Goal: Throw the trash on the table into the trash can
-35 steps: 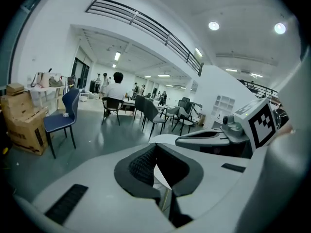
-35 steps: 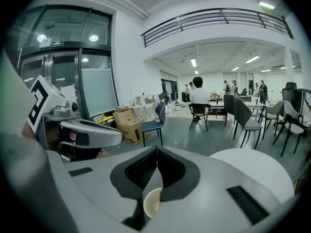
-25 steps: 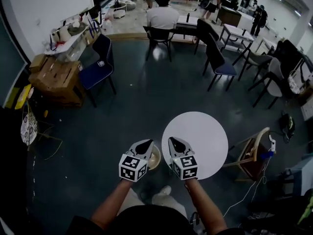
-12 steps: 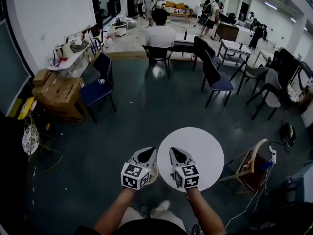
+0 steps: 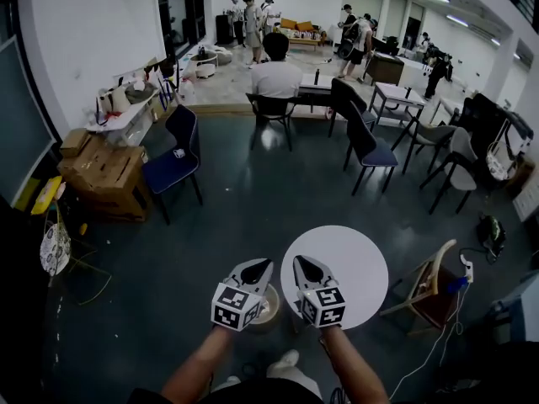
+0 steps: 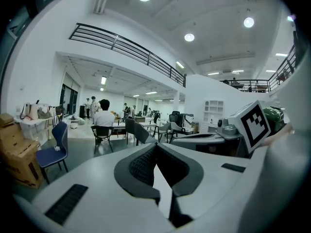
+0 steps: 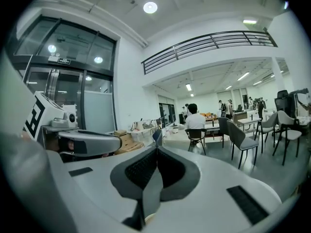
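In the head view a round white table [image 5: 345,268] stands just ahead of me, and no trash shows on the part of its top that I see. A small beige trash can [image 5: 271,303] sits on the floor at the table's left edge, half hidden behind my left gripper [image 5: 259,265]. My right gripper [image 5: 300,263] hovers beside it over the table's left rim. Both are shut with nothing between the jaws. In the left gripper view [image 6: 155,145] and the right gripper view [image 7: 156,147] the tips meet and point out across the room.
A wooden chair [image 5: 427,279] stands right of the table, with a power strip and cable [image 5: 466,267] by it. A blue chair [image 5: 173,162] and cardboard boxes [image 5: 103,173] are at the left. Dark chairs [image 5: 370,150], desks and a seated person [image 5: 276,76] fill the far room.
Both grippers have risen together, still shut and side by side. The head view has tilted up, so the table and trash can sit lower in the picture and more of the room shows.
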Tool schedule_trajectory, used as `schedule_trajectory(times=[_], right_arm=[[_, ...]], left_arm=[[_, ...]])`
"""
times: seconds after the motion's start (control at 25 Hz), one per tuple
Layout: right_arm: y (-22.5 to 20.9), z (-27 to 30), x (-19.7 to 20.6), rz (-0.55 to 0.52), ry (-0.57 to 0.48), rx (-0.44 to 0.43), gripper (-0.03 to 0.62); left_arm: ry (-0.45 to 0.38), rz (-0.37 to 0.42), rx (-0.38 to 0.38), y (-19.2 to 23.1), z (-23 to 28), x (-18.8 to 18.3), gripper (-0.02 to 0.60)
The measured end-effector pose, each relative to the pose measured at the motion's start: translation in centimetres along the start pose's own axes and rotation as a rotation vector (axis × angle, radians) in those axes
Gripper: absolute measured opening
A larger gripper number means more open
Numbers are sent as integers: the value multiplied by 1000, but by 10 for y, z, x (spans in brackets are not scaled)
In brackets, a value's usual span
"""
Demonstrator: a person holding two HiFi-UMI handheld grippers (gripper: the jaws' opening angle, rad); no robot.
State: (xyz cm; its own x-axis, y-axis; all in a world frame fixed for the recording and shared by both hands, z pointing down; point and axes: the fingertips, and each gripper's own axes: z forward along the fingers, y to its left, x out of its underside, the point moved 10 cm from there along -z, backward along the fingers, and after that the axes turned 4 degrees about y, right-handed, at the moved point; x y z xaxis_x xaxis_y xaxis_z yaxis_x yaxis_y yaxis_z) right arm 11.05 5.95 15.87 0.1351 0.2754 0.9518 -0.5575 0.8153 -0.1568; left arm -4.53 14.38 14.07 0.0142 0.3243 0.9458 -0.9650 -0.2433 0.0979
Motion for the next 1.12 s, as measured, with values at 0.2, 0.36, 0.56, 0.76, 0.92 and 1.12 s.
schedule_trajectory(times=[0.2,0.36,0.56,0.76,0.92,1.12], right_arm=[[47,-14,-6,2,-18,9,21],[91,-28,-9,-6,-35,19,21],[136,-49,-4,-16,-37,38,21],[183,-71,0,-37,-33,56,21],[217,-85,1,-67,-35,75,20],[251,-102,12,-84,-41,98,20]], left_arm=[[-21,10,19,6,-48,-1,14],[-37,18,44,7,-88,2,14],[-59,33,70,4,-134,10,14],[-81,24,76,7,-183,21,14],[-100,16,85,10,-218,29,14],[-108,16,97,6,-253,43,14]])
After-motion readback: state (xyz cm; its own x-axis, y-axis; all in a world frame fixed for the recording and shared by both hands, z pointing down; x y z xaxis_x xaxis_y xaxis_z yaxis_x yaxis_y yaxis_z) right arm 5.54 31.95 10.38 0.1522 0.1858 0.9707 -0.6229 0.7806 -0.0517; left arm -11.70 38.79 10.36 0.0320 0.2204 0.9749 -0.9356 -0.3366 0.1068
